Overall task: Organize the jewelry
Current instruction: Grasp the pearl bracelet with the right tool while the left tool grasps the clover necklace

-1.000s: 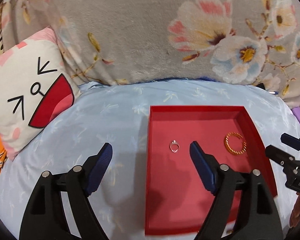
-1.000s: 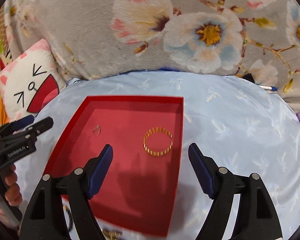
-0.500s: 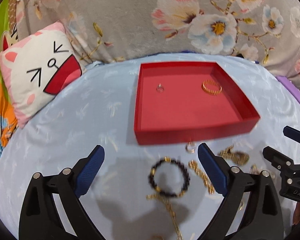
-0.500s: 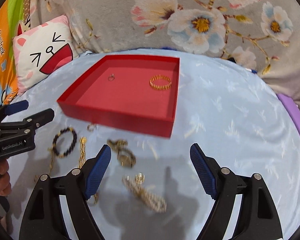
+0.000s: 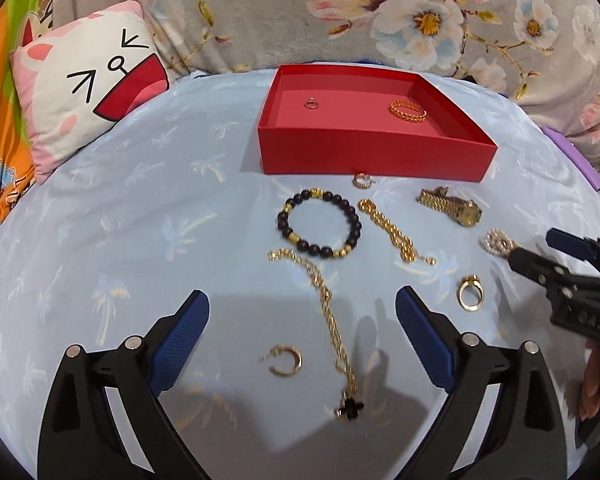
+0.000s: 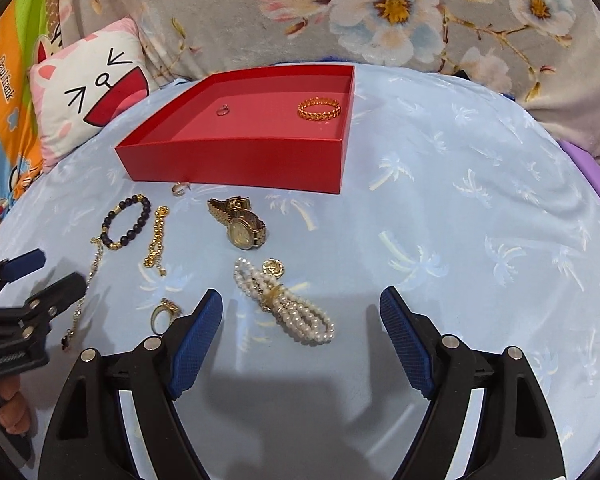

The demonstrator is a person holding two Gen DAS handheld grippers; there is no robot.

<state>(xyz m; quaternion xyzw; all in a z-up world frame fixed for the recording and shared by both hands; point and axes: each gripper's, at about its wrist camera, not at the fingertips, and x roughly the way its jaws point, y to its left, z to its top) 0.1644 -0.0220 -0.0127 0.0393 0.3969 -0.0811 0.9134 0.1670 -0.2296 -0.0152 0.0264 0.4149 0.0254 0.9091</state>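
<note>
A red tray (image 5: 372, 152) (image 6: 236, 160) holds a small ring (image 5: 311, 103) and a gold bangle (image 5: 407, 111). In front of it on the blue cloth lie a black bead bracelet (image 5: 318, 222), a gold chain bracelet (image 5: 392, 230), a gold watch (image 6: 240, 222), a pearl bracelet (image 6: 288, 306), a gold ring (image 5: 470, 298), a hoop earring (image 5: 284, 360), a small earring (image 5: 363, 181) and a long gold necklace (image 5: 328, 312). My left gripper (image 5: 302, 334) is open and empty above the necklace. My right gripper (image 6: 300, 332) is open and empty over the pearl bracelet.
A cat-face pillow (image 5: 88, 88) lies at the left. A flowered grey blanket (image 5: 380, 12) runs along the back. A purple object (image 6: 596, 176) sits at the right edge of the cloth.
Both grippers have pulled back from over the red tray toward me. The loose jewelry in front of the tray has come into view. Both stay open.
</note>
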